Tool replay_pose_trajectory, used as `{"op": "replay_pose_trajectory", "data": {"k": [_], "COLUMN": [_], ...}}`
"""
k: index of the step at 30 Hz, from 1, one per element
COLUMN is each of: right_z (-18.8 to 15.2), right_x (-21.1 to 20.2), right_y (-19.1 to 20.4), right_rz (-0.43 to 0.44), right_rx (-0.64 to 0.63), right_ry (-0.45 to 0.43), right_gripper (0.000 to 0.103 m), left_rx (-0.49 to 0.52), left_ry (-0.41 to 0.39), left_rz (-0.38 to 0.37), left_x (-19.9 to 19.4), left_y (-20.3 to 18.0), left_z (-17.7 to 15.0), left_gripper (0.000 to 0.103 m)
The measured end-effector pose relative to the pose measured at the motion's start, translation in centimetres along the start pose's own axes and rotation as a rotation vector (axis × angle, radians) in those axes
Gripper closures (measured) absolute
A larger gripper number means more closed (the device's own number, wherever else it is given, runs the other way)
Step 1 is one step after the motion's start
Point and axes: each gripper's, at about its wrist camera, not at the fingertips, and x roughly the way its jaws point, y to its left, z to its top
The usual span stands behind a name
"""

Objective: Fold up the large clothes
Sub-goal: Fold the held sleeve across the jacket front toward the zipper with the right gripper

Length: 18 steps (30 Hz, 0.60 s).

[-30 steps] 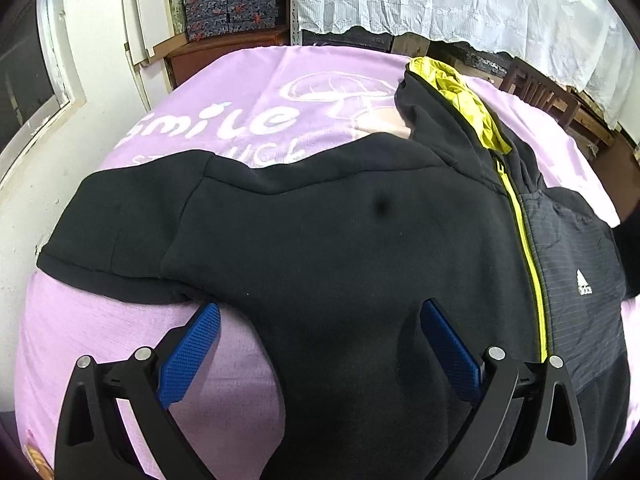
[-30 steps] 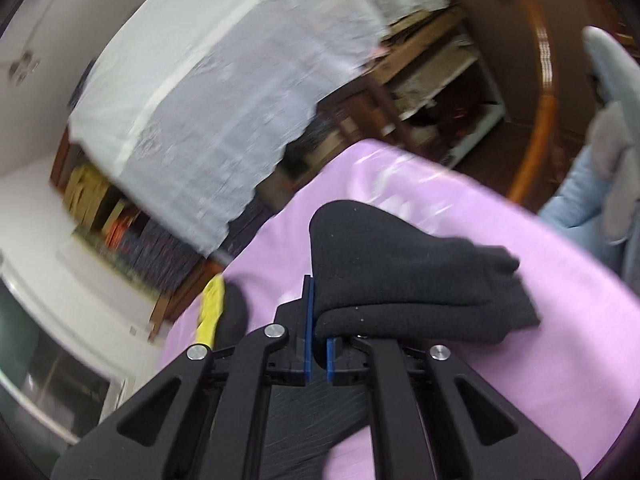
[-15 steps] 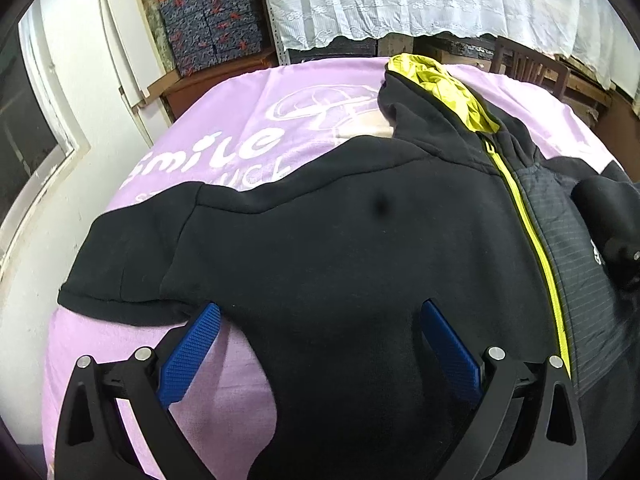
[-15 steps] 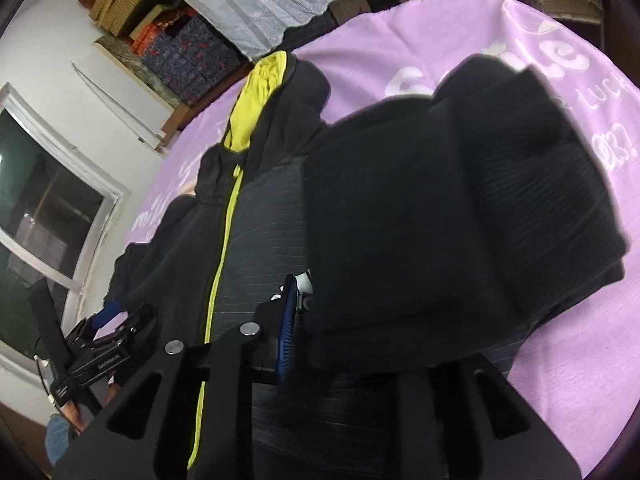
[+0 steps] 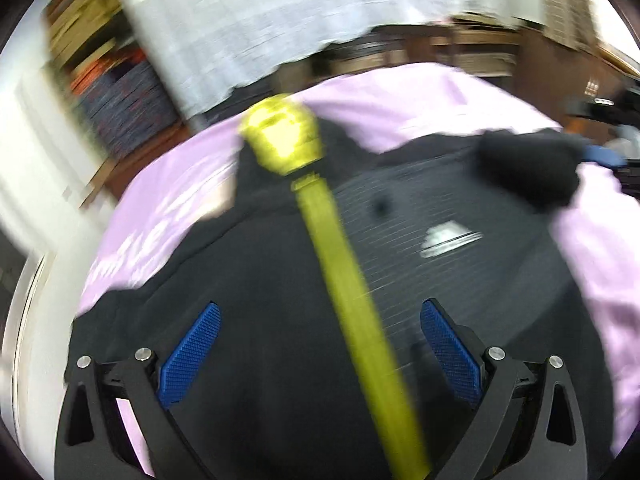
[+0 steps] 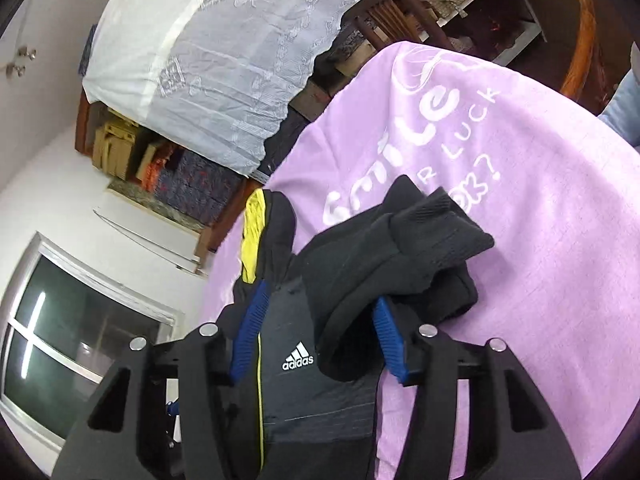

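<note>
A black hooded jacket (image 5: 280, 280) with a yellow zip (image 5: 344, 280) and yellow hood lining lies front up on a lilac sheet (image 5: 420, 100). My left gripper (image 5: 320, 352) is open and empty, low over the jacket's chest astride the zip; this view is blurred. My right gripper (image 6: 316, 328) is open over the white chest logo (image 6: 298, 356). The bunched black sleeve (image 6: 400, 256) lies folded onto the chest and drapes over the right finger (image 6: 390, 344), not pinched. It also shows in the left wrist view (image 5: 524, 168).
The sheet (image 6: 500, 200) bears white lettering. A white lace cloth (image 6: 224, 52) hangs behind, with shelves of boxes (image 6: 168, 168), wooden furniture (image 6: 400, 12) and a window (image 6: 72, 340) at the left wall.
My right gripper has opened and let go of the sleeve, which now rests on the chest. My left gripper has swung right, from the left sleeve side to over the zip.
</note>
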Motion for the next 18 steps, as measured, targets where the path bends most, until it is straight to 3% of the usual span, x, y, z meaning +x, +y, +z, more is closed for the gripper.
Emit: {"op": "replay_pose_trajectory", "data": {"k": [3,5,7,8,10,12,14,16,18], "right_z": [-0.8,-1.5,-1.6,-1.2,-1.0,-1.0,-1.1,-1.6,-1.9], "right_x": [2.0,3.0,2.6,3.0,4.3,4.9,4.6,5.0,5.4], "right_y": [1.0,3.8,5.4,4.8,2.7,1.0,1.1,1.7,1.4], "right_rz": [0.136,0.200,0.130,0.059,0.048,0.085,0.134,0.242,0.248], "right_rx": [-0.028,-0.168,-0.268,-0.252,-0.147,-0.020,-0.009,0.025,0.041], "right_ry": [0.085,0.158,0.146,0.180,0.260,0.285,0.271,0.302,0.334], "right_gripper": [0.051,0.051,0.046,0.041,0.038,0.038,0.039,0.038,0.035], "left_rx": [0.038,0.035,0.019,0.011,-0.013,-0.041,-0.020,-0.004,0.012], "left_ry": [-0.027,-0.040,-0.030,-0.020,-0.005,-0.003,-0.018,-0.067,-0.092], "left_rz": [-0.066,-0.077,-0.092,-0.092,-0.082,-0.111,-0.132,-0.128,-0.105], "left_x": [0.0,0.4,1.0,1.5,2.3,2.7,2.6,1.6,1.5], "left_y": [-4.3,-6.1,-6.8,-7.0,-7.2,-7.4,-7.9,-8.3,-8.7], "left_z": [2.5,2.9,3.0,3.1,3.7,4.3,4.5,4.3,4.8], "left_gripper": [0.003,0.003,0.003,0.003,0.003,0.003,0.003,0.003,0.003]}}
